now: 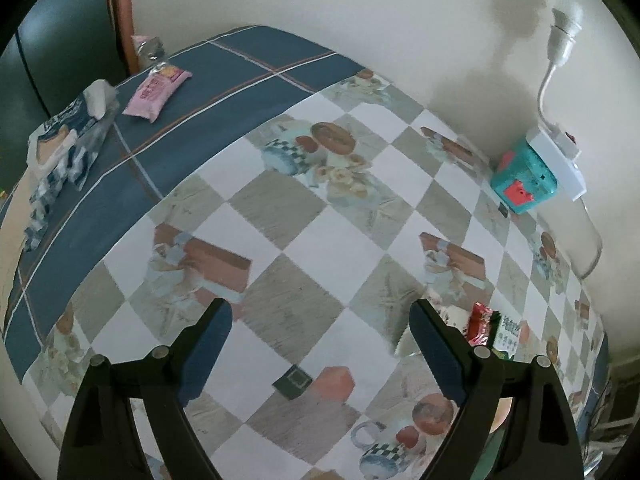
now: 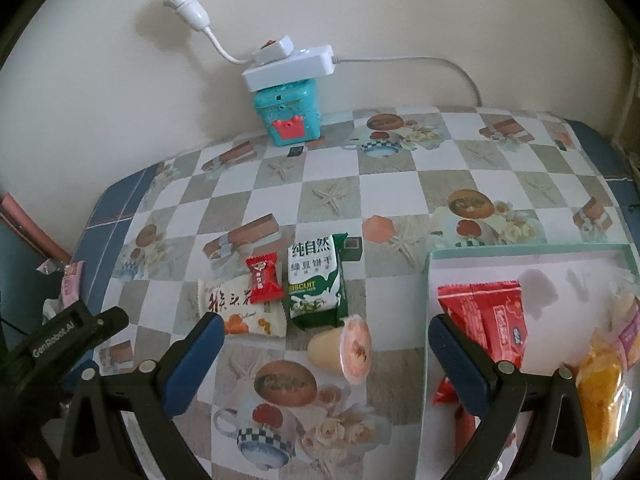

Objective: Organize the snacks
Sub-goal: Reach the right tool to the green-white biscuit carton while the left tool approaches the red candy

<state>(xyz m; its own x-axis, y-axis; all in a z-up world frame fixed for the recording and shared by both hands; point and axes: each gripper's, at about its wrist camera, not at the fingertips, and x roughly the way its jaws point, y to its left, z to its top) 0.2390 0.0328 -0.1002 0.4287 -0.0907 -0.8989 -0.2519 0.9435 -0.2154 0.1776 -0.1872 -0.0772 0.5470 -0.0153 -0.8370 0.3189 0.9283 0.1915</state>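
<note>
both grippers hang over the table (image 2: 400, 184) with fingers apart and nothing between them, the right gripper (image 2: 326, 354) and the left gripper (image 1: 320, 344). loose snacks, like the green biscuit pack (image 2: 314, 284), lie beside the tray (image 2: 520, 249), probably waiting to join the red packet (image 2: 486, 316) there.

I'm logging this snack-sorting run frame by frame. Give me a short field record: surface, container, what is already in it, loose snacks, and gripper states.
surface: table with checkered tablecloth
container: clear tray with teal rim, at the right
in container: red snack packet, yellow packet
loose snacks: green biscuit pack, small red candy, white wafer packet, jelly cup
far corner: pink packet, tissue pack
left gripper: open, nothing between the fingers
right gripper: open, above the jelly cup
</note>
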